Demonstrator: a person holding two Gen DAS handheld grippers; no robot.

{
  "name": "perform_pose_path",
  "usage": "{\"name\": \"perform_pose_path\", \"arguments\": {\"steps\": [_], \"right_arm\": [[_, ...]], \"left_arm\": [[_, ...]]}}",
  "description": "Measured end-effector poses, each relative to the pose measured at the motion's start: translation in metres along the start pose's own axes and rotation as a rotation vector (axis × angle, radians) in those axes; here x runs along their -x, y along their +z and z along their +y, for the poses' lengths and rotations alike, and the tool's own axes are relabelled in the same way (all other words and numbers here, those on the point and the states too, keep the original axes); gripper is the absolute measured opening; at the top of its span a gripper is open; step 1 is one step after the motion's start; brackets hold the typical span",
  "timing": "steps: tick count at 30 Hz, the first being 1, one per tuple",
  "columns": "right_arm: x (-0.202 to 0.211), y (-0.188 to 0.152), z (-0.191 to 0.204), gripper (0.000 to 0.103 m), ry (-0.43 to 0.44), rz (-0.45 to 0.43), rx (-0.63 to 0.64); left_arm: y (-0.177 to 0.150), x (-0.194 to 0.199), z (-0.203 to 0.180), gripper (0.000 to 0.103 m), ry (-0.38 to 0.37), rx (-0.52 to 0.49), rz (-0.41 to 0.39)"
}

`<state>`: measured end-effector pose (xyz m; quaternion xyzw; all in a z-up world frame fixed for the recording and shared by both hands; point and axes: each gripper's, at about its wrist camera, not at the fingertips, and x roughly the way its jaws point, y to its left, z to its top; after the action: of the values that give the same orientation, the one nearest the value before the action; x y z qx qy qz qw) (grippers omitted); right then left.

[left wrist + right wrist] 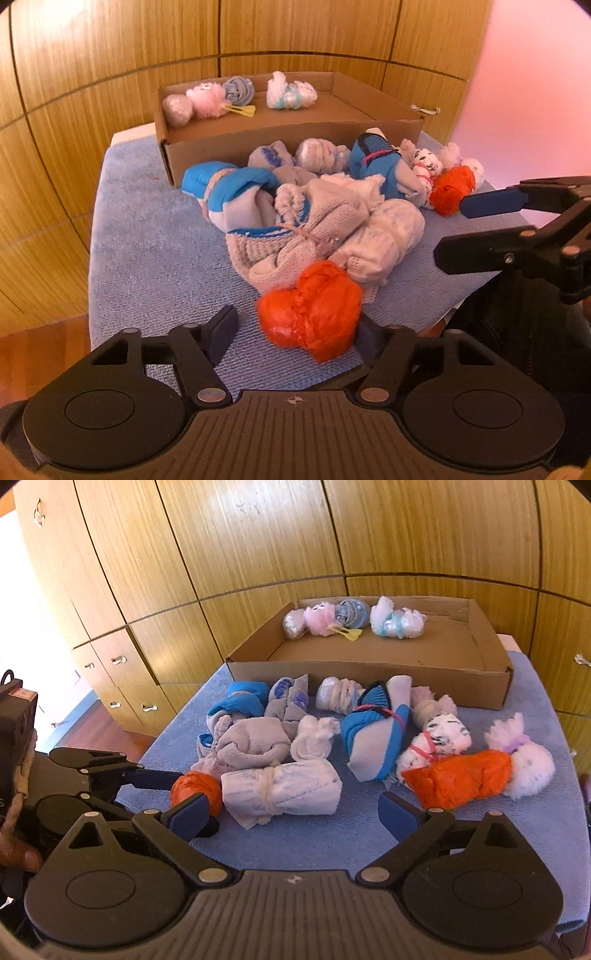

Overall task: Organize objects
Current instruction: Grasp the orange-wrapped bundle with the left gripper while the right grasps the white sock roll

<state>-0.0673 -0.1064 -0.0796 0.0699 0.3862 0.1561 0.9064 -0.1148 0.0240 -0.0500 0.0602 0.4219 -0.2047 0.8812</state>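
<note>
Several rolled sock bundles lie piled on a blue towel (155, 258). A cardboard box (258, 138) behind them holds several bundles along its back wall. My left gripper (295, 328) is open, its jaws either side of a near orange bundle (314, 314); the right finger looks to touch it. In the right wrist view that bundle (194, 788) sits between the left gripper's fingers. My right gripper (295, 808) is open and empty, low over the towel before a white rolled bundle (284, 792) and a second orange bundle (465, 782).
Wooden cabinet doors (258, 554) stand behind the table, with drawers at left (118, 686). The towel's edges drop off at left and front. The box (369, 675) has bare floor in its right half.
</note>
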Motion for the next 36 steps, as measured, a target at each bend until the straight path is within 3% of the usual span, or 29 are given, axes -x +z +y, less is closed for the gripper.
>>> {"name": "perform_pose_path", "arguments": {"steps": [4,24,26,27,28,36], "right_arm": [[-0.01,0.001,0.005,0.099,-0.001,0.018,0.017],[-0.03,-0.001,0.019,0.102,-0.017,0.06,0.044],[-0.033,-0.002,0.018,0.095,-0.018,0.059,0.047],[-0.033,-0.002,0.017,0.085,-0.018,0.057,0.045],[-0.033,-0.002,0.016,0.082,-0.017,0.062,0.039],[-0.013,-0.001,0.01,0.079,0.013,0.012,0.016]], "left_arm": [[0.0,0.003,0.001,0.058,-0.021,-0.008,-0.009],[-0.005,0.018,0.007,0.057,-0.052,-0.023,-0.016],[-0.006,0.019,0.007,0.057,-0.053,-0.024,-0.016],[-0.006,0.02,0.007,0.057,-0.052,-0.025,-0.017],[-0.006,0.021,0.008,0.057,-0.052,-0.024,-0.018],[-0.002,0.027,0.012,0.057,-0.049,-0.017,-0.028]]}}
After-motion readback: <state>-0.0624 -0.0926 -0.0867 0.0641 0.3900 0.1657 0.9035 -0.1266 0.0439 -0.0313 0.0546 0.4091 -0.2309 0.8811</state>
